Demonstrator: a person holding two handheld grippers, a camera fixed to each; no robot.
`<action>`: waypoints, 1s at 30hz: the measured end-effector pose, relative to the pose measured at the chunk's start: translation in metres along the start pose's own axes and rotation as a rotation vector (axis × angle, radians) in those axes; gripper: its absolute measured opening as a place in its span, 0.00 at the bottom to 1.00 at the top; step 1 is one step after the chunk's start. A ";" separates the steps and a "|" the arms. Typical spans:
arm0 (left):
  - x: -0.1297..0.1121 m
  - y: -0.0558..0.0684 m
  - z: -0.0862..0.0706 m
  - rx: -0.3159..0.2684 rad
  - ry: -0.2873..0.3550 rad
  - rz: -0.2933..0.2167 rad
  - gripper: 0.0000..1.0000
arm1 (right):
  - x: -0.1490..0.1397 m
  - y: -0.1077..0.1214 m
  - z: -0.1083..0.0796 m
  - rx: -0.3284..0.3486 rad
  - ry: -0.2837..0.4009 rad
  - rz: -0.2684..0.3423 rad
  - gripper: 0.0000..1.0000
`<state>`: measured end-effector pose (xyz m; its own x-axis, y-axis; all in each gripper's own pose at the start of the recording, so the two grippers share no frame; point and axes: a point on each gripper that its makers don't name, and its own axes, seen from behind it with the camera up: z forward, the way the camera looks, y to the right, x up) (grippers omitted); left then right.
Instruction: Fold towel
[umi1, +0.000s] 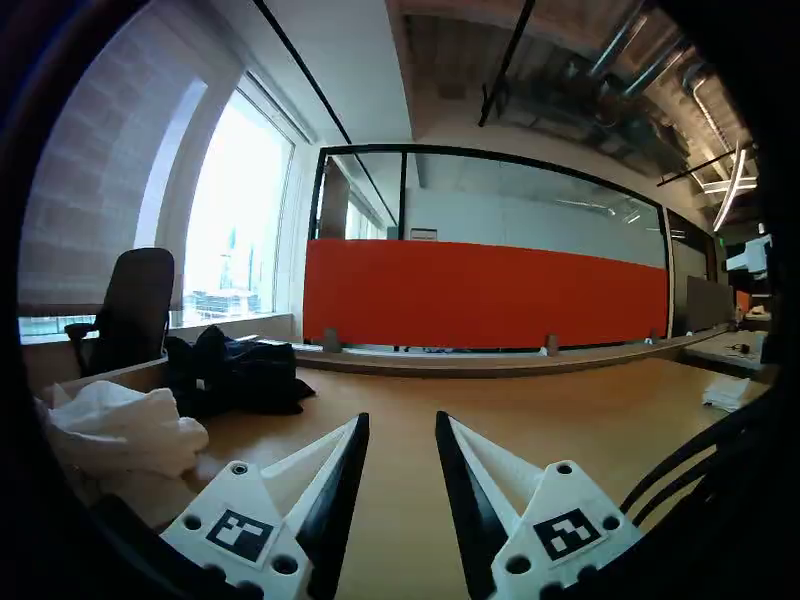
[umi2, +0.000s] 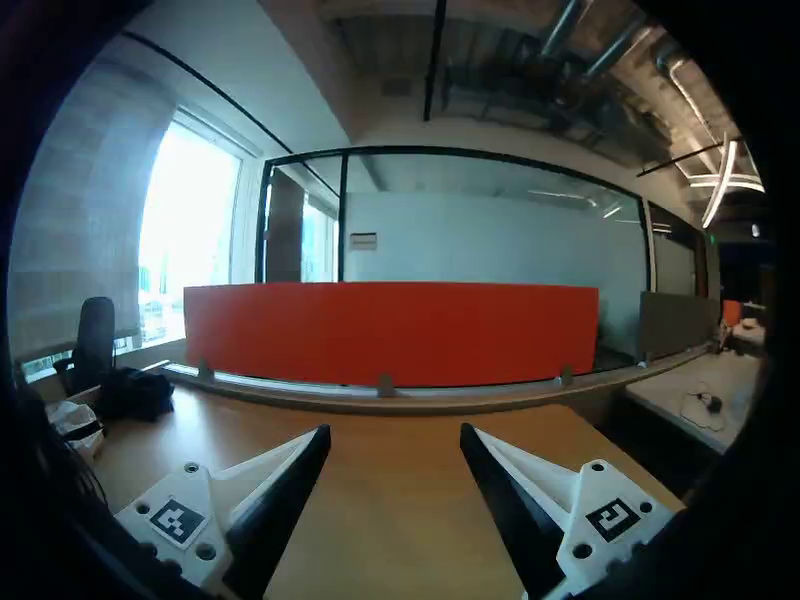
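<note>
In the left gripper view, a crumpled white towel (umi1: 125, 425) lies on the wooden desk (umi1: 520, 410) at the left, beside and ahead of my left gripper (umi1: 402, 425). That gripper is open, with bare desk between its white fingers. A small folded white cloth (umi1: 728, 392) rests at the desk's far right. In the right gripper view, my right gripper (umi2: 395, 435) hovers open over the wooden desk (umi2: 400, 480), holding nothing. A bit of the white towel (umi2: 72, 420) shows at the far left edge.
A dark bundle of clothing (umi1: 235, 375) sits behind the white towel, also seen as a dark bundle (umi2: 135, 392). An orange divider panel (umi1: 480, 295) bounds the desk's far edge. A black office chair (umi1: 130, 305) stands by the window. Another desk (umi2: 700, 390) lies to the right.
</note>
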<state>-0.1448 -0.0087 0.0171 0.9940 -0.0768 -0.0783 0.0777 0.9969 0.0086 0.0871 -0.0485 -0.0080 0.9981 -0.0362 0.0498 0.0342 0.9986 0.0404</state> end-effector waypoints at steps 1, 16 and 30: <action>-0.001 -0.001 0.000 0.001 0.000 0.002 0.47 | 0.000 0.000 0.000 0.000 0.000 0.000 1.00; -0.008 -0.001 0.002 0.013 -0.014 0.045 0.47 | -0.004 -0.003 0.004 0.009 -0.002 0.002 1.00; -0.011 0.000 0.003 0.013 -0.016 0.052 0.48 | -0.001 0.011 0.004 -0.016 0.045 0.012 1.00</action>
<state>-0.1555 -0.0074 0.0209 0.9978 -0.0251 -0.0619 0.0267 0.9993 0.0251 0.0867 -0.0372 -0.0031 0.9997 -0.0225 0.0051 0.0223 0.9995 0.0243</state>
